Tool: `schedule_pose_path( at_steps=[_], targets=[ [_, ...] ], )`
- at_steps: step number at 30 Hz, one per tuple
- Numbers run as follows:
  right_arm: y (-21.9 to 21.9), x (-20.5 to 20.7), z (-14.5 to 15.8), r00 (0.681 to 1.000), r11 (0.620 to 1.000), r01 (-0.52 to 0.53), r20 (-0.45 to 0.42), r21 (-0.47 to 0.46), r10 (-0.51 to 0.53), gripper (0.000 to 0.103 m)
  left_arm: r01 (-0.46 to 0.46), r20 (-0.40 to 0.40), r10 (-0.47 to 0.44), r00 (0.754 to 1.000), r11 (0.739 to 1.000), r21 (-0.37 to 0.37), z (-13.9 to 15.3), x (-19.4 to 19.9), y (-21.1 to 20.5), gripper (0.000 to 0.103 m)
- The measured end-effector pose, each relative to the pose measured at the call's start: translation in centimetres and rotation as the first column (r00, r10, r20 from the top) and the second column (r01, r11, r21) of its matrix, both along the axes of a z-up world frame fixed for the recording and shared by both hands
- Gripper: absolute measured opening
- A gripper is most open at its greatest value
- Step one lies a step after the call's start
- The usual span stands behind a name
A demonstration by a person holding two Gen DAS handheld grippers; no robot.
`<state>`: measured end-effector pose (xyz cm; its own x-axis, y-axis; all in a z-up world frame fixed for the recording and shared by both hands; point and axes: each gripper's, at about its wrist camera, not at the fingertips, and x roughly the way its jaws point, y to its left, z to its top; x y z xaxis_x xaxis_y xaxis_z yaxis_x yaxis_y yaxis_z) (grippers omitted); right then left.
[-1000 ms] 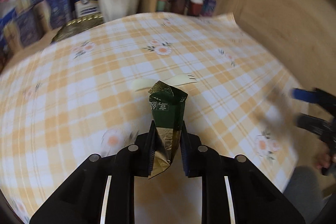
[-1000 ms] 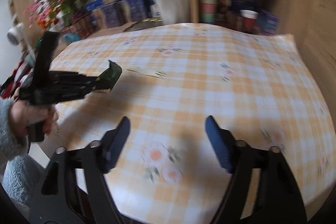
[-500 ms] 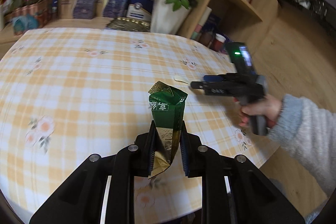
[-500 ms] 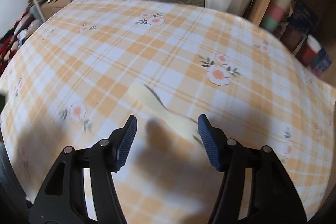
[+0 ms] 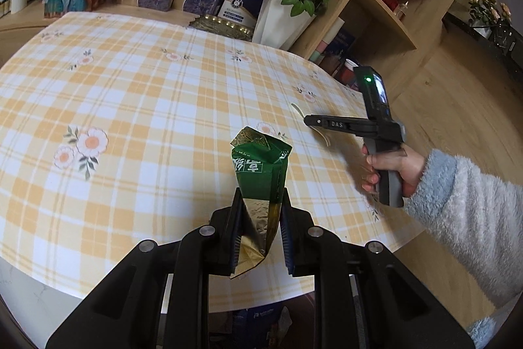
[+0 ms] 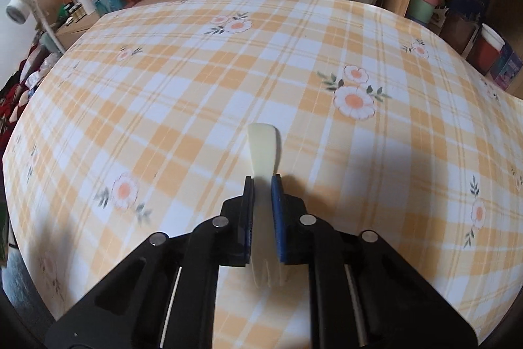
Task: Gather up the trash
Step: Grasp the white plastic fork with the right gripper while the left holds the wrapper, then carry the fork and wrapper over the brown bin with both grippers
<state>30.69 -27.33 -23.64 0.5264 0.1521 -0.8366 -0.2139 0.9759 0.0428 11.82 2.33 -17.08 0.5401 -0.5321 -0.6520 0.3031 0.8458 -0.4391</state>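
At bottom centre of left wrist view, our left gripper (image 5: 260, 226) clamped on green-gold wrapper (image 5: 260, 182), held above tablecloth (image 5: 137, 107). Right of frame: our right hand (image 5: 390, 165) holds right gripper (image 5: 310, 121) at fork (image 5: 322, 134) near table edge. Bottom centre of right wrist view: pads (image 6: 278, 218) pinch pale plastic fork (image 6: 261, 149), tines toward camera, handle pointing up frame over cloth.

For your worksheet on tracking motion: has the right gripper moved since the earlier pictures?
Yes. The right gripper came down toward the tablecloth and shut on the plastic fork.
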Motion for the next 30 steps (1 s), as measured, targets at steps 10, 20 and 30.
schedule_pose_path(
  at_steps=[10, 20, 30],
  targets=[
    [-1.3, -8.7, 2.7, 0.989, 0.972, 0.043, 0.127, 0.231, -0.074, 0.014, 0.027, -0.009, -0.027, 1.000, 1.000, -0.002, -0.2, -2.1, -0.8, 0.020],
    [0.6, -18.2, 4.9, 0.984, 0.958, -0.035, 0.176, 0.283, -0.016, 0.014, 0.049, 0.030, -0.049, 0.998, 0.999, -0.005, 1.3, -5.0, -0.7, 0.020],
    [4.3, -26.1, 4.6, 0.983, 0.953, -0.138, 0.159, 0.270, 0.097, 0.014, 0.032, 0.072, -0.033, 0.997, 0.999, 0.013, 2.3, -8.9, 0.8, 0.020]
  ],
)
